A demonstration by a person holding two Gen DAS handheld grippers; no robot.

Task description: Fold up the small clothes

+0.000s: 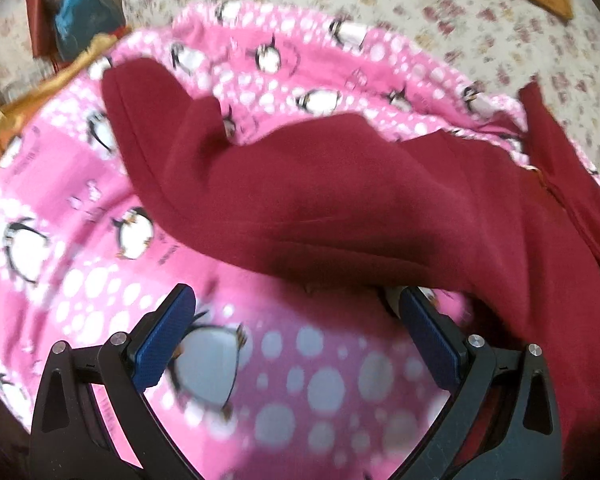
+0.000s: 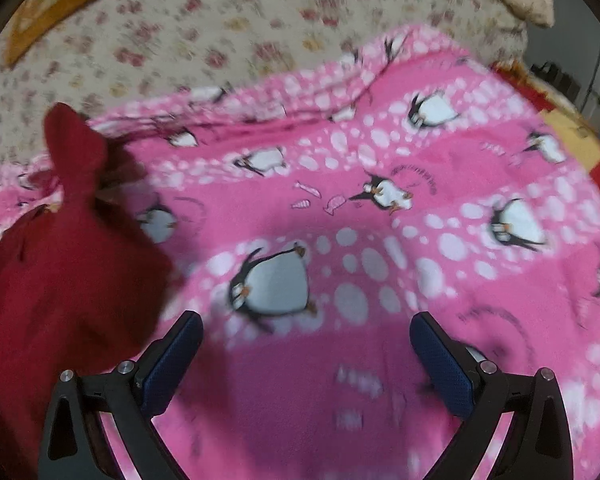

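- Now, through the left wrist camera, we are holding the left gripper (image 1: 296, 320) with its blue pads (image 1: 164, 340) spread wide and nothing between them, just above the pink penguin blanket (image 1: 60, 208).
- We are seeing the maroon garment (image 1: 340, 200) lying crumpled across that blanket, beyond the fingertips; its near edge is hanging over the tip of the right-hand finger, though we cannot tell whether it is touching the pad.
- One maroon end (image 1: 140, 92) is stretching toward the blanket's far left part, and another maroon piece (image 1: 560, 152) is lying at the blanket's right edge.
- Beyond the blanket we are looking at a floral bedsheet (image 1: 460, 20), with a blue bag (image 1: 76, 24) off the blanket's far left corner.
- Next, through the right wrist camera, we are holding the right gripper (image 2: 306, 344) equally wide apart and empty over bare blanket (image 2: 380, 240).
- We are seeing the same maroon garment (image 2: 60, 280) bunched on the blanket's left side, just beside the left-hand finger (image 2: 172, 364), with a twisted end (image 2: 74, 136) sticking up toward the blanket's far edge.
- The floral bedsheet (image 2: 180, 32) is lying beyond the blanket; both views are blurred.
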